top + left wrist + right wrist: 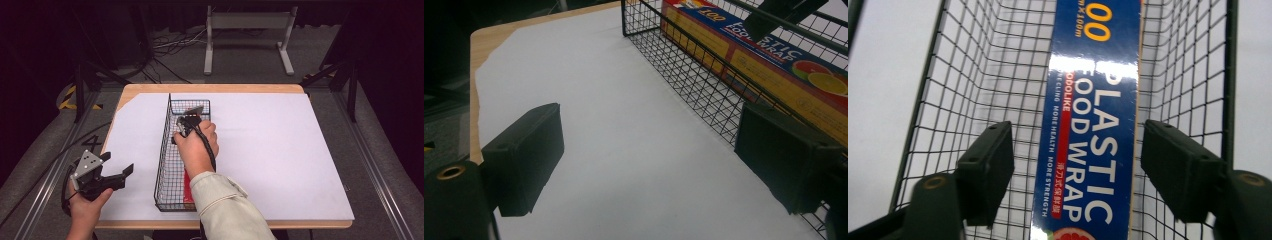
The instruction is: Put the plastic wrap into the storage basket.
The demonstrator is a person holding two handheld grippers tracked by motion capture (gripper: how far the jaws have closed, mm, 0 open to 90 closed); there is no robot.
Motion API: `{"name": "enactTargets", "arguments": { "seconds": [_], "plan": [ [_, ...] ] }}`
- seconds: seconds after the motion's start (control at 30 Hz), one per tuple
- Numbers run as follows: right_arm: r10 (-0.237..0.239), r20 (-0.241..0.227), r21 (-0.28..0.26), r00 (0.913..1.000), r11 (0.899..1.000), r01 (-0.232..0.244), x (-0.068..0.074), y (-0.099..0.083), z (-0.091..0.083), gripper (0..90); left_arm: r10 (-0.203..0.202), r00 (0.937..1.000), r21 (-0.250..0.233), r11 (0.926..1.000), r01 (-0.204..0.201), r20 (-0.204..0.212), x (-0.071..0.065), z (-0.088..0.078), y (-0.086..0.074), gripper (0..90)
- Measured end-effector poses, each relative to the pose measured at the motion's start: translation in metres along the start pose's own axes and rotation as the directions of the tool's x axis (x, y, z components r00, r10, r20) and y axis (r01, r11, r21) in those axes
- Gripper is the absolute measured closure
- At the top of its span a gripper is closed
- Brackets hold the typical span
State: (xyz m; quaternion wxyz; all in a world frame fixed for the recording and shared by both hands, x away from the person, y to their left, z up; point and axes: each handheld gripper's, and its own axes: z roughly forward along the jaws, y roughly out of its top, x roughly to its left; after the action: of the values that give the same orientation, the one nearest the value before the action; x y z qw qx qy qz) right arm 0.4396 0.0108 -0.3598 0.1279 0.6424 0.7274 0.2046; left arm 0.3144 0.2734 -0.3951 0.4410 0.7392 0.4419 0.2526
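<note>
A long blue and red box of plastic food wrap [1093,100] lies lengthwise in a narrow black wire basket [161,165]. In the right gripper view my right gripper [1078,165] hangs over the box inside the basket. Its jaws stand apart on either side of the box, and neither pad touches it. In the high view the right gripper [186,125] sits near the basket's far end. My left gripper [119,162] is open and holds nothing, low over the white sheet to the left of the basket. From the left gripper [649,155] view, the box [774,70] shows through the basket's mesh wall [684,65].
A white sheet [280,150] covers most of the wooden table [210,88], with wide bare room right of the basket. A white metal stand [247,35] and cables lie on the floor beyond the table. Dark rails run along both sides.
</note>
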Motion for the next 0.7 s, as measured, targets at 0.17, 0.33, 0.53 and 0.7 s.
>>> {"name": "enactTargets", "arguments": {
  "seconds": [0.17, 0.33, 0.53, 0.7],
  "plan": [
    [-0.038, 0.004, -0.017, 0.9993, 0.999, 0.038, -0.001, 0.0, -0.006, 25.9, 0.001, 1.0, 0.005, 1.0, -0.001, -0.001, 0.0, 0.002, 0.0, 12.9],
    [-0.129, -0.001, -0.059, 0.9916, 0.99, 0.129, -0.003, 0.001, -0.018, 20.6, -0.007, 0.9999, 0.02, 0.9998, 0.007, 0.011, 0.002, 0.004, 0.001, 12.6],
    [-0.175, -0.003, -0.072, 0.9846, 0.982, 0.174, -0.019, 0.003, -0.034, 17.6, -0.007, 0.9998, 0.045, 0.999, 0.006, 0.02, 0.003, 0.006, 0.0, 11.9],
    [-0.196, -0.014, -0.077, 0.9805, 0.978, 0.194, -0.037, 0.007, -0.043, 16.1, 0.006, 0.9998, 0.063, 0.998, -0.007, 0.019, 0.002, 0.008, 0.0, 11.6]
  ]
}}
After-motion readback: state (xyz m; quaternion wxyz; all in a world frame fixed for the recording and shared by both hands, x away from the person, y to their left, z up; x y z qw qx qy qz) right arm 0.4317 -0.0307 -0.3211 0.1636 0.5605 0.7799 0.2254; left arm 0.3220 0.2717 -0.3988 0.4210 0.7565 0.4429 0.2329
